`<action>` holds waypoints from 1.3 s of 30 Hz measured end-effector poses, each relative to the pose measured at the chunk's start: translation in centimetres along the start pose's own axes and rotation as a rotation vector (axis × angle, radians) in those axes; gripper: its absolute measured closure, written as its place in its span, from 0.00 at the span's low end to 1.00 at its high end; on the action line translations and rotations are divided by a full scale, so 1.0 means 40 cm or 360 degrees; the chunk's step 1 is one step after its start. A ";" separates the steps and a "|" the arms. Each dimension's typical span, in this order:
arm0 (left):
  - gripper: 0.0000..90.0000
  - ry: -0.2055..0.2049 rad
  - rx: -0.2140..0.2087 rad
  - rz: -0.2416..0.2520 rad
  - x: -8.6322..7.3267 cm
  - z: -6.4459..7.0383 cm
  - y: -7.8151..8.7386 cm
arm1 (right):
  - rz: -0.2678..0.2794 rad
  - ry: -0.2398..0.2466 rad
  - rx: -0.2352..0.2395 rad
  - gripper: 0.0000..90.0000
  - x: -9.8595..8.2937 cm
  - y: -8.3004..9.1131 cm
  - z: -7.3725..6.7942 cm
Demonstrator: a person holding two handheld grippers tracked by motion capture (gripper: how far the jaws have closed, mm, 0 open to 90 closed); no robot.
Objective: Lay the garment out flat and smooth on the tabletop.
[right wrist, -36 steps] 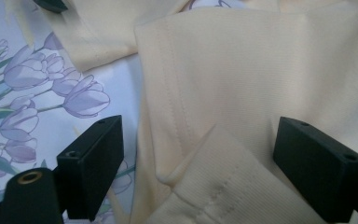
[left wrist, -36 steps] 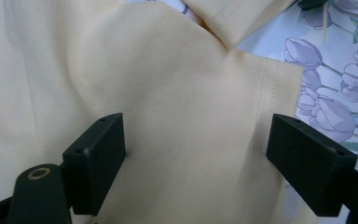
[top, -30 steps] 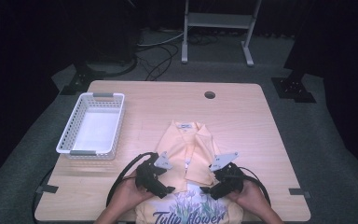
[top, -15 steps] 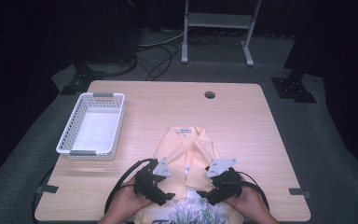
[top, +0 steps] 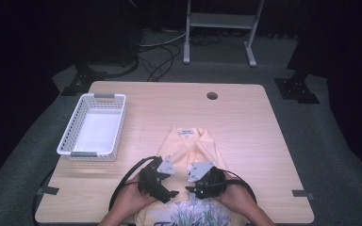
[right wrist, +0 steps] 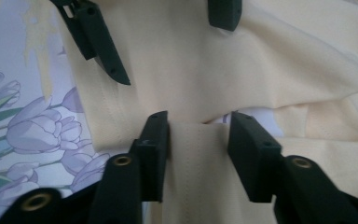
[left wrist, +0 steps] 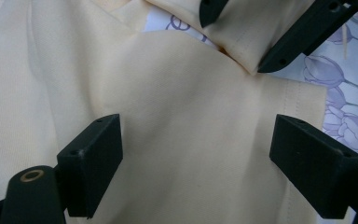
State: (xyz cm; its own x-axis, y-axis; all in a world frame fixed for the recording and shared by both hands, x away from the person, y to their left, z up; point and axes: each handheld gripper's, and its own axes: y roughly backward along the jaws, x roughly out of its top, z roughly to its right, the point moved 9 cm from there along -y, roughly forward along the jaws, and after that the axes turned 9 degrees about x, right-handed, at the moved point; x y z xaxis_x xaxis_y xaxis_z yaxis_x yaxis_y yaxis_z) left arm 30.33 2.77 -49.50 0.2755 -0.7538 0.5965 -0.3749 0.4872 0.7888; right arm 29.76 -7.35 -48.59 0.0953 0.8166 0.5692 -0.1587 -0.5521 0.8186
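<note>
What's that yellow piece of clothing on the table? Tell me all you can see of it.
The yellow shirt is pale, of soft matte cloth with stitched hems. It lies flat, folded inward, on the wooden table, its collar label away from the person, right of the white basket. Its near end shows a white print of purple tulips. The left gripper hovers over it with jaws wide apart. The right gripper has a hemmed fold between its jaws; whether it pinches cannot be told.

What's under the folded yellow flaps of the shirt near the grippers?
A white printed panel with purple tulips peeks out beside and between the flaps of the yellow shirt. The left gripper hangs open over the cloth; the right gripper straddles a flap. How far the print runs beneath is covered.
</note>
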 end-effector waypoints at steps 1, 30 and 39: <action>0.19 -0.0006 0.0000 -0.0003 0.000 -0.001 0.000 | -0.0011 0.0010 -0.0001 0.70 -0.001 -0.002 0.000; 0.18 0.0031 -0.0023 -0.0007 -0.004 0.002 -0.009 | 0.0061 -0.0051 0.0214 0.95 -0.011 0.050 0.016; 0.19 0.0041 -0.0027 0.0010 -0.006 0.002 -0.008 | 0.0088 -0.0060 0.0244 0.95 -0.015 0.083 0.036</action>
State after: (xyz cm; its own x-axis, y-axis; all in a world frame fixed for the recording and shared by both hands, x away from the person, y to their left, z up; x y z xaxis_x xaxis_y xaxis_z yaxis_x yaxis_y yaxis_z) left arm 30.30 2.74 -49.92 0.2957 -0.7392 0.6052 -0.3619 0.4996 0.7870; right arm 30.60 -9.95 -46.10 0.1279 0.7790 0.6138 -0.0130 -0.6175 0.7865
